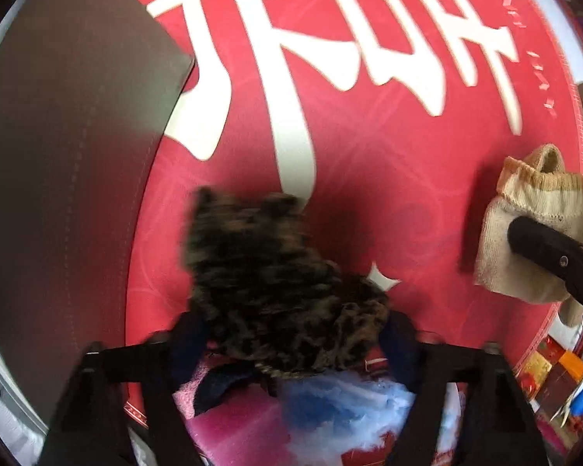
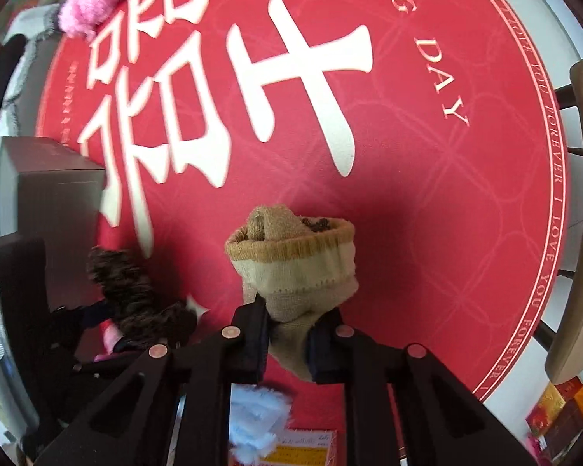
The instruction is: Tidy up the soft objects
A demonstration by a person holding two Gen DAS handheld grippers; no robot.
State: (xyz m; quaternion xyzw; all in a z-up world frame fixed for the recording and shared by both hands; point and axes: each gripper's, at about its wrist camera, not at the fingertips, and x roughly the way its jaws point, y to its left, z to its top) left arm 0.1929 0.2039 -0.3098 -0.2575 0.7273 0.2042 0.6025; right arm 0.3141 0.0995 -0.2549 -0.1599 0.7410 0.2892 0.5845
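My left gripper [image 1: 291,334] is shut on a dark brown and tan fuzzy sock [image 1: 268,272], held above the round red mat [image 1: 408,155]; it also shows in the right wrist view [image 2: 136,295]. My right gripper [image 2: 287,334] is shut on a beige knitted sock [image 2: 295,268] with a tan cuff, held above the mat; the same sock shows at the right of the left wrist view [image 1: 532,225]. Blue fluffy cloth [image 1: 349,407] and pink cloth [image 1: 233,427] lie below my left gripper.
A grey box [image 1: 66,155] stands at the left on the mat; it also shows in the right wrist view [image 2: 50,194]. A pink fluffy item [image 2: 97,0] lies at the mat's far edge. A wooden chair [image 2: 579,213] stands at the right. Coloured boxes [image 2: 559,404] sit at the lower right.
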